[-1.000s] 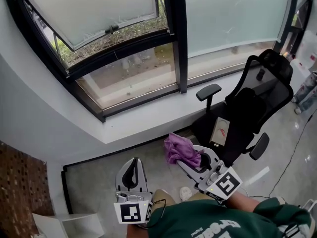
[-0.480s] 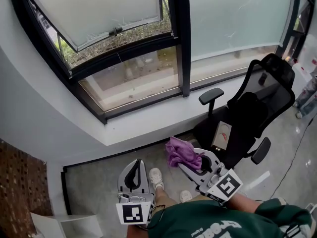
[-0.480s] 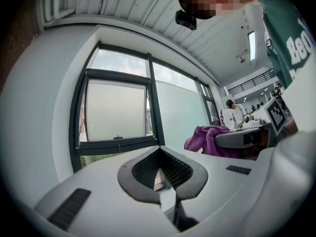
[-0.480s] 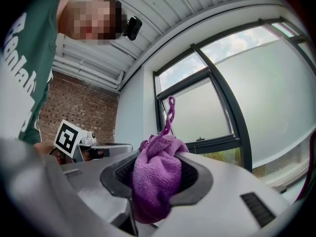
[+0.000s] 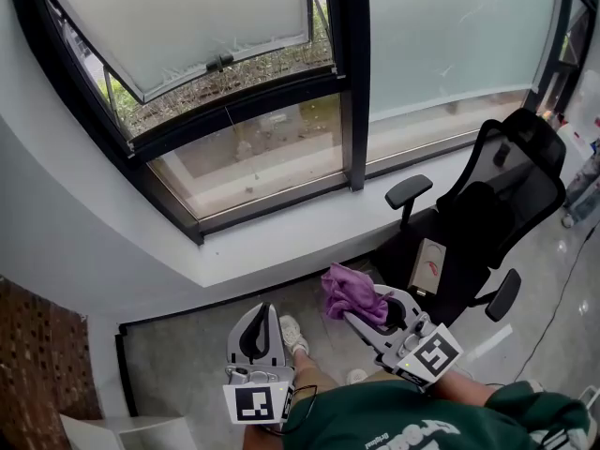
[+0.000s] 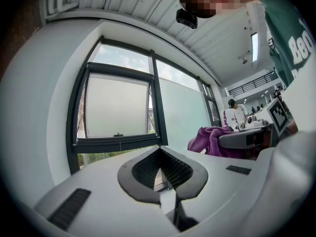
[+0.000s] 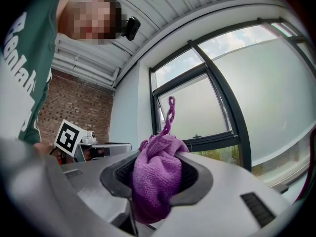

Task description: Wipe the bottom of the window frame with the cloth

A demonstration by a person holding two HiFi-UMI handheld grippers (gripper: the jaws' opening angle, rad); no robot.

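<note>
Right gripper [image 5: 364, 309] jaws clamp a bunched purple cloth [image 7: 155, 177]. Left gripper [image 6: 161, 168] jaws are pressed together, nothing between them. Both are held low, below the white sill [image 5: 281, 240] and apart from the black window frame [image 5: 272, 198]. An office chair [image 5: 487, 204] stands to the right.

Head view looks steeply down; both gripper views face up toward the shared window [image 5: 187, 17].

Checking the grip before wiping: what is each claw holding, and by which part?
The right claw pinches the purple cloth by a bunched fold; the left claw is shut, empty.
</note>
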